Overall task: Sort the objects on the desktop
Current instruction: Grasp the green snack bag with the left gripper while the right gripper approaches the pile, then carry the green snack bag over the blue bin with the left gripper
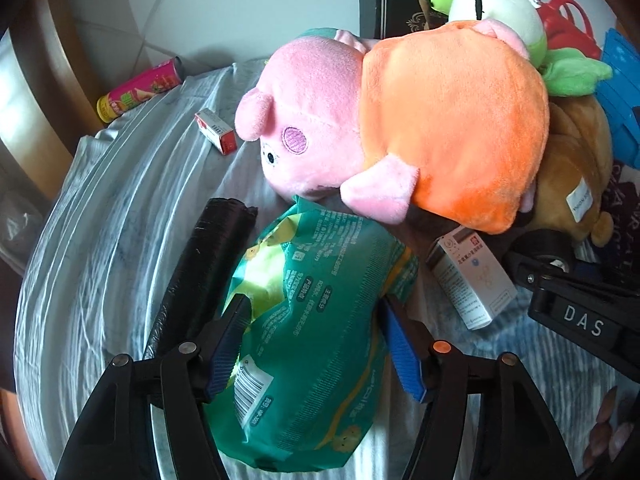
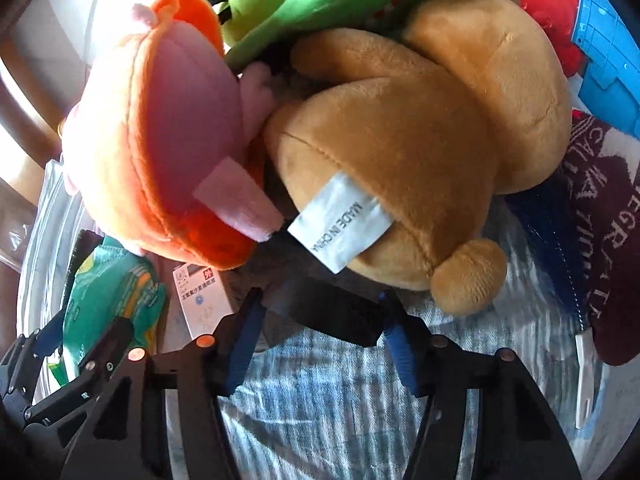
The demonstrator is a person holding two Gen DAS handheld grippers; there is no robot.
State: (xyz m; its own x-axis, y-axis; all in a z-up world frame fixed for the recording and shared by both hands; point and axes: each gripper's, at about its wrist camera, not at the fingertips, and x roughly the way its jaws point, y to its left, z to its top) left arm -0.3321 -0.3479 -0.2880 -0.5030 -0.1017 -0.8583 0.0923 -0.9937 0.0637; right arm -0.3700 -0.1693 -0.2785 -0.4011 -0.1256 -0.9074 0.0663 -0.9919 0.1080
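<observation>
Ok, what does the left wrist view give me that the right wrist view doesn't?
Only the left wrist view shows the pink can lying at the cloth's far edge, the small red and white box, the dark roll beside the packet, and the left gripper with its jaws on either side of the green packet.

Only the right wrist view shows the right gripper with a flat black object between its jaws, and the maroon lettered fabric.

Both show the pig plush, brown plush, green packet and white box.
</observation>
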